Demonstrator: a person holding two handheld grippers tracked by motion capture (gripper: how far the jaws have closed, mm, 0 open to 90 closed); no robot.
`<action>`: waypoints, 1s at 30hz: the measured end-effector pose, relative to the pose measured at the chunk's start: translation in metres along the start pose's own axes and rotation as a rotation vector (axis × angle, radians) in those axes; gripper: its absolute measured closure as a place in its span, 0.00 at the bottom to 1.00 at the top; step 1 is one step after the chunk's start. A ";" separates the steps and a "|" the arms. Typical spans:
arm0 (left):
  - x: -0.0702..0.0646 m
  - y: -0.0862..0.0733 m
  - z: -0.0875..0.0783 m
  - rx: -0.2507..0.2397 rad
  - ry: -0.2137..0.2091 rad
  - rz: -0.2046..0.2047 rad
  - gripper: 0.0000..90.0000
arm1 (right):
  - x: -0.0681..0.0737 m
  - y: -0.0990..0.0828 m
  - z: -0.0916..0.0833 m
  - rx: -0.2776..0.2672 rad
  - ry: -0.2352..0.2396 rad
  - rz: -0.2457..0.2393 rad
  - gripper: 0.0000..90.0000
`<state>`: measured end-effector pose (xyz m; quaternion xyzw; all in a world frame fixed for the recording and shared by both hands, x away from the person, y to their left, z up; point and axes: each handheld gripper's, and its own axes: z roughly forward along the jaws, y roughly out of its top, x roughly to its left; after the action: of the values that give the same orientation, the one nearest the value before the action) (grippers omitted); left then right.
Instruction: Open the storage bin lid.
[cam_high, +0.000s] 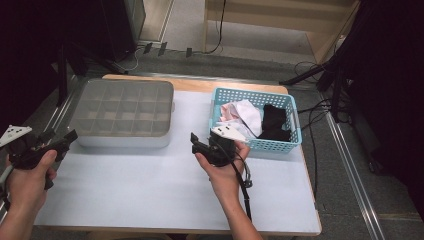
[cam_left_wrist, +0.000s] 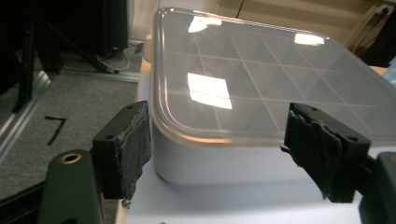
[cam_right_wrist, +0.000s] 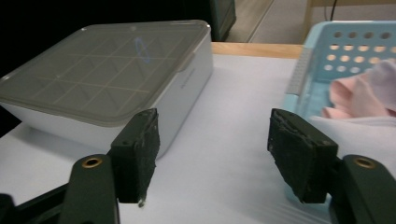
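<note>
A grey box (cam_high: 122, 107) with a translucent lid over a grid of compartments stands at the table's back left. A light blue basket (cam_high: 252, 93) at the back right holds white and pink cloth (cam_high: 242, 112) and a black garment (cam_high: 275, 122). My left gripper (cam_high: 67, 139) hovers just off the box's front left corner, jaws open and empty. In the left gripper view the left gripper (cam_left_wrist: 219, 140) faces the box (cam_left_wrist: 261, 88) close ahead. My right gripper (cam_high: 196, 142) is held between box and basket, open and empty. In the right gripper view the right gripper (cam_right_wrist: 217, 149) frames bare table, with the box (cam_right_wrist: 107, 70) to its left and the basket (cam_right_wrist: 317, 60) to its right.
The white table top (cam_high: 150, 185) stretches bare in front of box and basket. Black stands and cables (cam_high: 315, 75) ring the table on the grey floor. A wooden shelf unit (cam_high: 280, 20) stands behind.
</note>
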<state>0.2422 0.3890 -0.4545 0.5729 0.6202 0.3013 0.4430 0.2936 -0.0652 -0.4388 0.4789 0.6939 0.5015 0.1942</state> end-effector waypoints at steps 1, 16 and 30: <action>0.002 0.002 0.002 -0.003 0.014 0.002 0.29 | 0.003 0.001 0.003 -0.001 0.004 -0.001 0.41; 0.024 0.009 0.029 0.021 -0.029 -0.035 0.51 | 0.032 0.012 0.052 0.025 0.019 -0.019 0.43; 0.036 0.024 0.046 0.029 -0.066 -0.070 0.48 | 0.035 0.024 0.085 0.037 -0.015 0.004 0.44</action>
<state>0.2959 0.4217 -0.4603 0.5668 0.6293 0.2577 0.4651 0.3522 0.0087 -0.4466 0.4874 0.7007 0.4853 0.1896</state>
